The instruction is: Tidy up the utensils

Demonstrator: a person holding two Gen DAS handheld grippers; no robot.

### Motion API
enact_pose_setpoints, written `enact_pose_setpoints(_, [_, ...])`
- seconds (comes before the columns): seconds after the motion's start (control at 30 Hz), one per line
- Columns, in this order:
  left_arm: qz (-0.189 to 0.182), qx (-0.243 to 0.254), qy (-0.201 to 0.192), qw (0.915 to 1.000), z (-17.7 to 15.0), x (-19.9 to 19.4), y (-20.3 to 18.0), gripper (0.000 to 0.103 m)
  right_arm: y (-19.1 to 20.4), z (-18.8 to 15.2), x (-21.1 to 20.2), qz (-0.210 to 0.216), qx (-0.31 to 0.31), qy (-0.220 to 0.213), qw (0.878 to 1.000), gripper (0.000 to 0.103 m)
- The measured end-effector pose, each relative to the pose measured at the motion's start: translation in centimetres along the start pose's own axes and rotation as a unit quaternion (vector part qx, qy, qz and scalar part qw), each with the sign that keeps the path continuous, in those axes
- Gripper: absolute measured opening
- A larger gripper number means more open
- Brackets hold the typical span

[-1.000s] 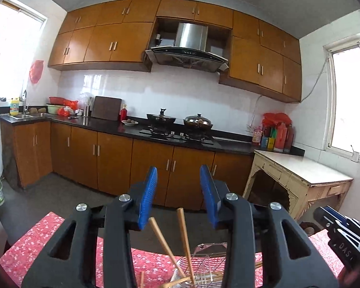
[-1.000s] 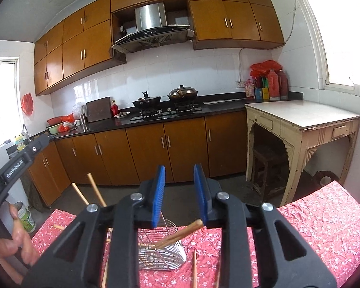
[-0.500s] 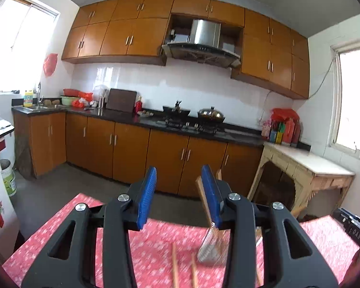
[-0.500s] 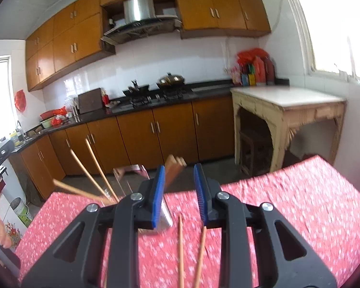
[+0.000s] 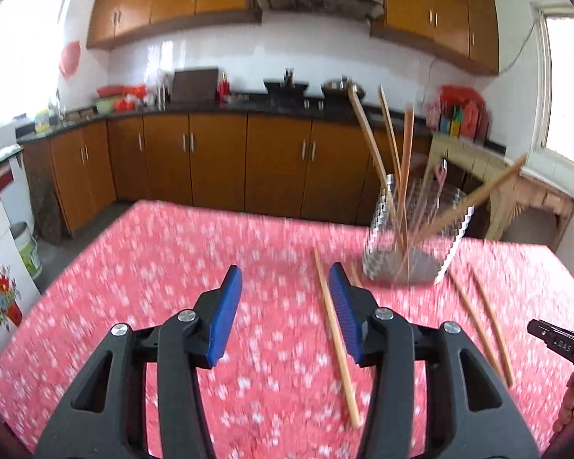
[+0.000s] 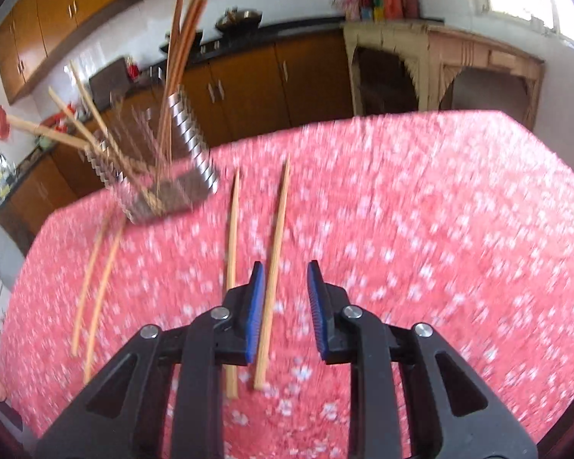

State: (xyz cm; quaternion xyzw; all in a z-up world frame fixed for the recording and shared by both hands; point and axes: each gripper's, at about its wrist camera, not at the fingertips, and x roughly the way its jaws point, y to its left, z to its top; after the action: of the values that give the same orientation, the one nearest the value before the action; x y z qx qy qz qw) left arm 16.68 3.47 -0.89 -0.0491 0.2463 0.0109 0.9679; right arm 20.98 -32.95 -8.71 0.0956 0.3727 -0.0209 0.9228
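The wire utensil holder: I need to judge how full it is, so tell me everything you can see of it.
The wire utensil holder is a silvery metal basket of thin upright wires with shiny ridged corner strips and a dark base. It stands upright on the red floral tablecloth, towards the table's far edge. Several wooden chopsticks stand in it, fanning outwards, one leaning far over the rim. More chopsticks lie loose on the cloth nearby. Neither gripper touches it. Motion blur hides finer detail.
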Motion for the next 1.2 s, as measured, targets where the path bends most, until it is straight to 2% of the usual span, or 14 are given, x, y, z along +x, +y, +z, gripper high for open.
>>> enact_pose_setpoints(0.2, [-0.013,0.006,0.059,0.9982,-3.3,1.8,-0.3,0.049,0.9,-2.2,1.7,-0.001,-0.021,0.033,0.999,0.02])
enact_pose_setpoints(0.47, [-0.036,0.017,0.094,0.9948,-5.3,2.6,-1.5,0.049,1.8,-2.8,2.1,-0.007,-0.043,0.042,0.998,0.018])
enact_pose_setpoints(0.53, [-0.043,0.02,0.102,0.9937,-5.5,2.8,-2.0,0.049,2.2,-2.6,2.3,-0.023,-0.055,0.04,0.997,0.009])
enact_pose_setpoints(0.57, [-0.043,0.023,0.104,0.9933,-5.6,2.9,-2.2,0.049,2.1,-2.5,2.4,-0.03,-0.055,0.04,0.997,0.008])
enact_pose_setpoints(0.77, [-0.042,0.048,0.139,0.9883,-6.5,4.0,-4.0,0.047,-0.4,-1.0,2.9,-0.056,-0.001,0.041,0.998,0.008])
enact_pose_setpoints(0.87, [-0.03,0.066,0.161,0.9844,-7.1,5.0,-4.7,0.038,-1.8,-0.4,3.2,-0.061,0.019,0.042,0.997,0.008])
enact_pose_setpoints(0.97, [-0.026,0.07,0.187,0.9794,-7.4,6.0,-4.8,0.022,-3.0,0.0,3.3,-0.068,0.033,0.042,0.996,0.008])
enact_pose_setpoints(1.07, [-0.011,0.08,0.189,0.9786,-7.1,6.7,-4.5,0.012,-4.2,0.4,3.4,-0.079,0.038,0.041,0.995,0.008])
enact_pose_setpoints(1.2, [0.024,0.075,0.186,0.9793,-5.8,8.5,-2.1,0.011,-5.4,1.1,3.9,-0.101,0.041,0.038,0.993,0.008])
